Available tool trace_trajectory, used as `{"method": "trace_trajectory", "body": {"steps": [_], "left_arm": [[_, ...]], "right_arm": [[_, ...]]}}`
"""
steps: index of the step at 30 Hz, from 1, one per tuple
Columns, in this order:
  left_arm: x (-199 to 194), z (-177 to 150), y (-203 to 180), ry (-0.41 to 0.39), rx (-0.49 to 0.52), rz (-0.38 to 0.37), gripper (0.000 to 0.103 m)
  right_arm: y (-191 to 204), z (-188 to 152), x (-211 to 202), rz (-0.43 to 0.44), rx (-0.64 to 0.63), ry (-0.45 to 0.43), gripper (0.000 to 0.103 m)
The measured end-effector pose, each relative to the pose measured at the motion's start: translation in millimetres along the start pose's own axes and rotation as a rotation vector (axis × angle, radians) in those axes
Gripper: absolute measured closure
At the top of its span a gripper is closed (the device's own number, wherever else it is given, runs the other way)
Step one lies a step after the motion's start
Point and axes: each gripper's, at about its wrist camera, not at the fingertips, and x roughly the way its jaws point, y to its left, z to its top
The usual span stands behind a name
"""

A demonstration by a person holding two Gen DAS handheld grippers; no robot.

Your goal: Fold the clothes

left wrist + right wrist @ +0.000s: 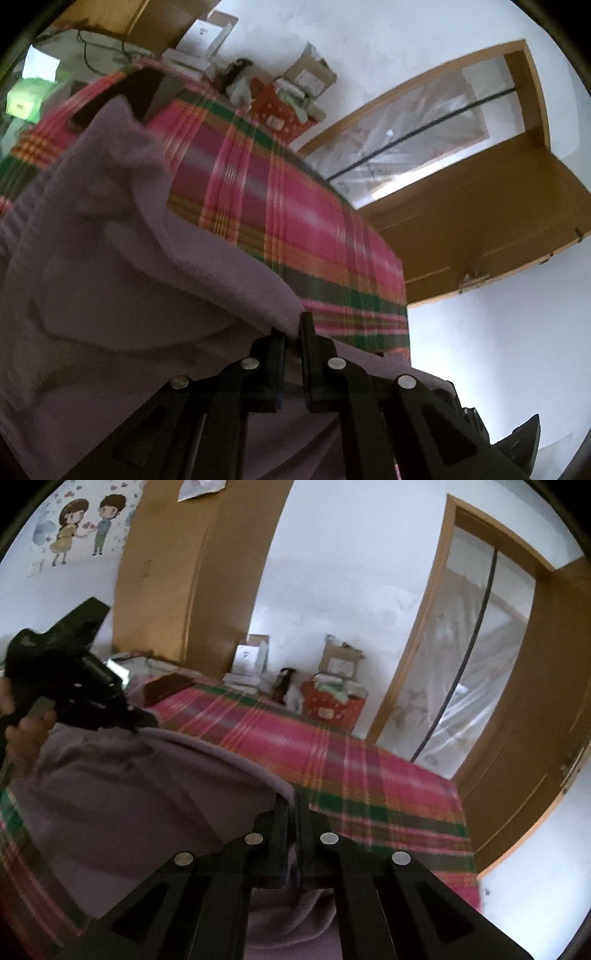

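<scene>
A pale purple fleece garment [122, 266] is lifted off a bed covered in a pink, green and orange plaid sheet [280, 206]. My left gripper [293, 328] is shut on one corner of the garment, which drapes down to the left and under the fingers. In the right wrist view my right gripper [291, 797] is shut on another corner of the same purple garment [140, 797], whose top edge stretches up-left to my left gripper [142, 720], held by a person's hand [22, 731]. The garment's lower part is hidden below both grippers.
Cardboard boxes [338, 661], a red bag [332, 705] and white boxes [249, 661] crowd the bed's far end by the white wall. A wooden wardrobe [177, 572] stands at the back left and a wooden door frame [517, 686] at the right. Plaid sheet [354, 771] lies bare ahead.
</scene>
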Motion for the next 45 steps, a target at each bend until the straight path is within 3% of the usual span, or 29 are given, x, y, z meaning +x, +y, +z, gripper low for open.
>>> {"method": "trace_trajectory", "body": {"steps": [12, 20, 25, 29, 32, 34, 45], "left_arm": [[16, 45, 0, -0.073, 0.001, 0.049, 0.096], [40, 64, 7, -0.098, 0.035, 0.138, 0.096], [53, 60, 20, -0.048, 0.059, 0.161, 0.095], [43, 52, 19, -0.045, 0.104, 0.168, 0.091], [27, 47, 16, -0.072, 0.13, 0.189, 0.084], [12, 41, 17, -0.092, 0.131, 0.199, 0.073], [-70, -17, 55, -0.155, 0.058, 0.235, 0.072]], "right_arm": [[-4, 45, 79, -0.115, -0.054, 0.027, 0.1], [5, 50, 131, -0.212, -0.093, 0.055, 0.1], [5, 38, 147, -0.17, -0.061, 0.121, 0.1], [1, 32, 143, -0.121, 0.003, 0.149, 0.096], [-5, 31, 136, -0.077, 0.066, 0.158, 0.091], [-7, 29, 128, -0.051, 0.105, 0.162, 0.087], [11, 9, 61, 0.042, 0.177, 0.119, 0.083]]}}
